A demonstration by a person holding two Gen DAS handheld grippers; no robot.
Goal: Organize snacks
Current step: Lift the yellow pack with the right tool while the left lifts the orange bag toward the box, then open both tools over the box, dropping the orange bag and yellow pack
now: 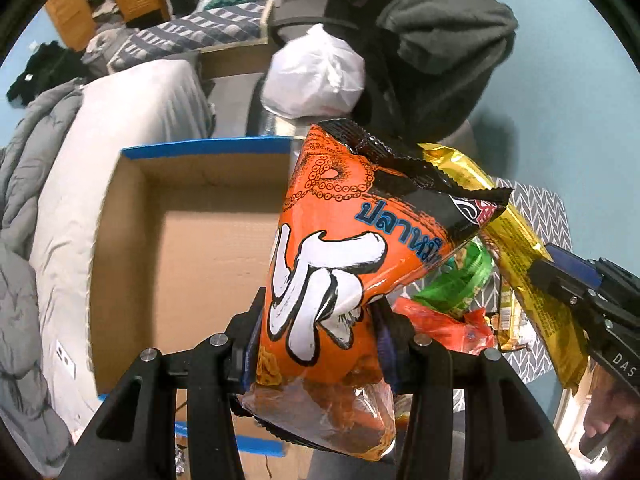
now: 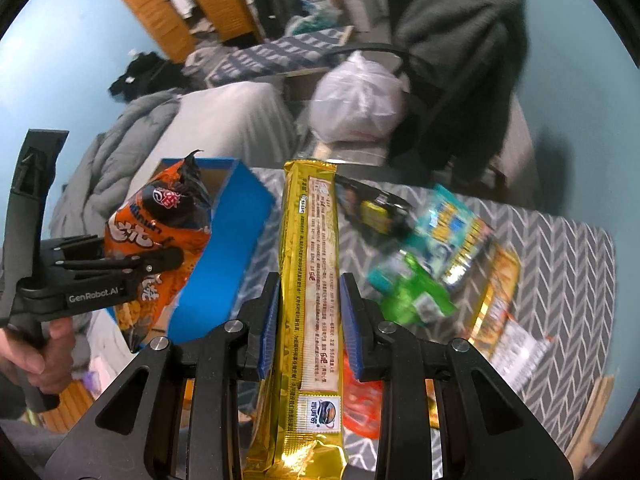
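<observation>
My left gripper [image 1: 316, 312] is shut on an orange snack bag [image 1: 340, 248] with Thai lettering and holds it in the air beside an open cardboard box [image 1: 192, 264] with blue-taped rims. My right gripper [image 2: 308, 296] is shut on a long gold snack packet [image 2: 310, 264], held above the patterned mat. The gold packet [image 1: 516, 248] and right gripper [image 1: 560, 276] show at the right of the left wrist view. The orange bag [image 2: 160, 232] and left gripper [image 2: 160, 258] show at the left of the right wrist view, by the blue box side [image 2: 228, 240].
Several snack packs lie on the grey chevron mat [image 2: 560, 260]: a green one [image 2: 416, 292], a teal one [image 2: 452, 220], a red one [image 2: 364, 400]. A white plastic bag [image 2: 356, 104], grey bedding [image 1: 24, 240] and a dark jacket [image 1: 440, 40] lie behind.
</observation>
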